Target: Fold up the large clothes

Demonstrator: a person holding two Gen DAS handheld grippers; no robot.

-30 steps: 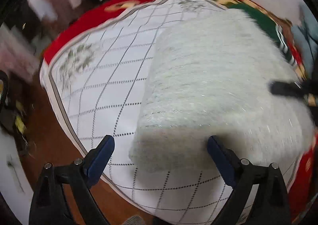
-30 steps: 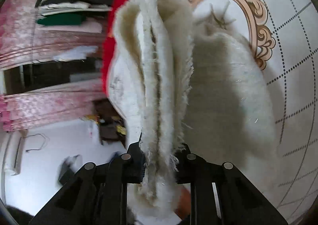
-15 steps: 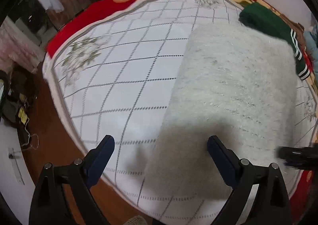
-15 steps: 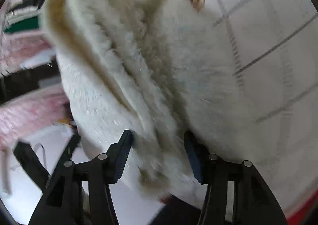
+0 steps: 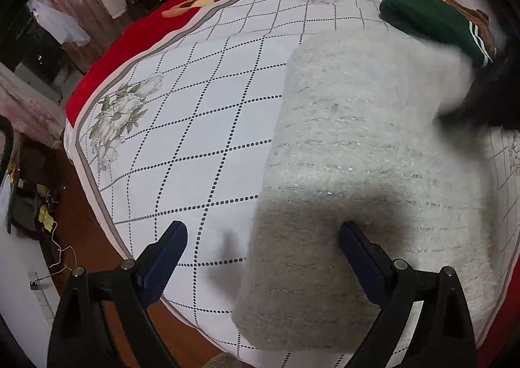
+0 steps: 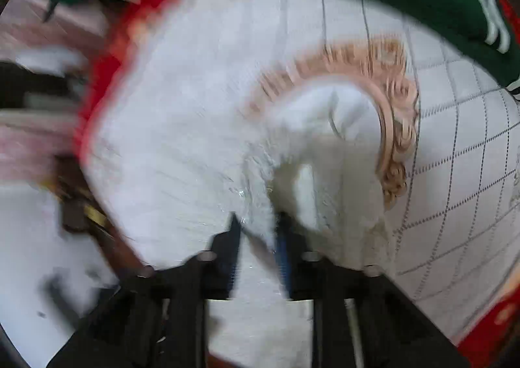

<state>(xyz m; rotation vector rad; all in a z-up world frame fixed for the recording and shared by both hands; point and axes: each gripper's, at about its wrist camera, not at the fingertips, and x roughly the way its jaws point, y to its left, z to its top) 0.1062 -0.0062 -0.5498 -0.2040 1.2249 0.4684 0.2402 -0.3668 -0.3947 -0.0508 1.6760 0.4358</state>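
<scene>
On the quilted bedspread [image 5: 201, 114], fuzzy white garment [image 5: 367, 173]; left gripper [image 5: 260, 234] wide apart, empty; right gripper [image 6: 258, 231] pinching its edge.

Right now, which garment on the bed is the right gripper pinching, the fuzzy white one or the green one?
The fuzzy white garment. The right gripper is closed on its edge; the green garment, with white stripes, lies untouched farther back.

Left gripper [image 5: 261, 246]: jaws spread wide, holding nothing; right gripper [image 6: 258, 231]: jaws drawn near together, pinching white fabric.
</scene>
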